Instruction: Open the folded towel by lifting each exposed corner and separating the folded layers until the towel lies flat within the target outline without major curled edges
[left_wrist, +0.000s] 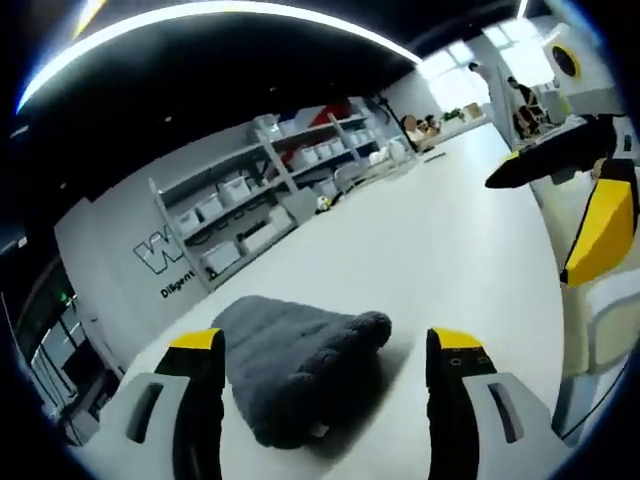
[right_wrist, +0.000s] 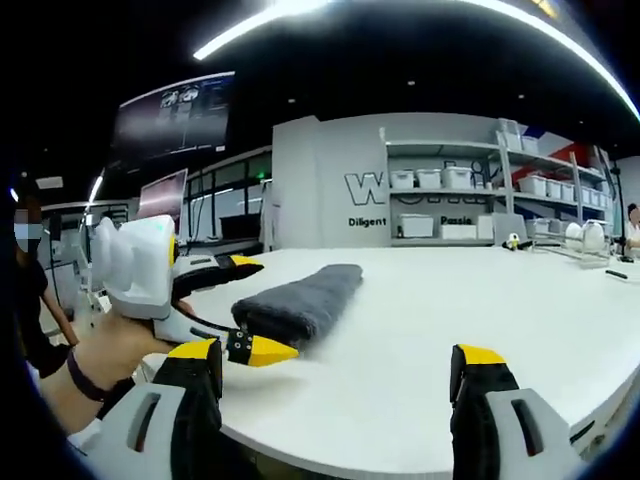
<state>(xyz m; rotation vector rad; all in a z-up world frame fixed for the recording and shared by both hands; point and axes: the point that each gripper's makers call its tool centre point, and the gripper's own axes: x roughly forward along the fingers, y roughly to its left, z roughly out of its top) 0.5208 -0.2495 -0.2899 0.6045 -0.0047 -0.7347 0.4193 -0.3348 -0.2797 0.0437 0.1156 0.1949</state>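
Squarely between left jaws: towel

white grippers, yellow-tipped black jaws; dark wristband

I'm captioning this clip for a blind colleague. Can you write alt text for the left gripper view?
A folded dark grey towel lies on a white table, between the open yellow-tipped jaws of the left hand-held gripper. The right hand-held gripper enters at the right edge, and storage shelves with white bins line the wall behind.
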